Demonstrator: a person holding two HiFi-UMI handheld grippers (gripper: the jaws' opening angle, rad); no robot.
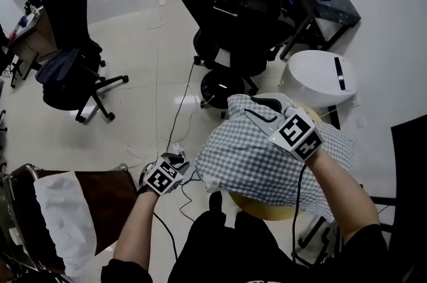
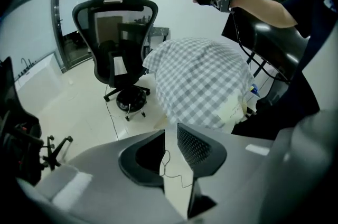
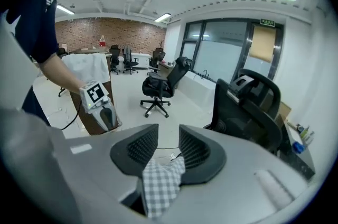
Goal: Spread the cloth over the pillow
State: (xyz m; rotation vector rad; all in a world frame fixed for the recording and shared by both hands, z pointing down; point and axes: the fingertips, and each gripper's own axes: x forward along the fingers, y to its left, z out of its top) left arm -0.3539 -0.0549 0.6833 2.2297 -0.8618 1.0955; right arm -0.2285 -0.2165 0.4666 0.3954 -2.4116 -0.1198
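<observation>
two tongs in your head view: left tongs (image 1: 179, 159) beside the edge of the checked cloth (image 1: 267, 161), open floor (image 1: 147, 75) beyond them; right tongs (image 1: 248, 112) over the cloth, which hides all beneath. left gripper view: jaws slightly spread, empty; a pillow (image 2: 232, 112) corner peeks out ahead. right gripper view: jaws spread, cloth flap loose between.

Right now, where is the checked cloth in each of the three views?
Head view: the checked cloth lies draped, right of centre.
Left gripper view: a rounded mound at centre.
Right gripper view: only one corner shows, bottom centre.
Shared landmark: the black office chair with a headrest.
</observation>
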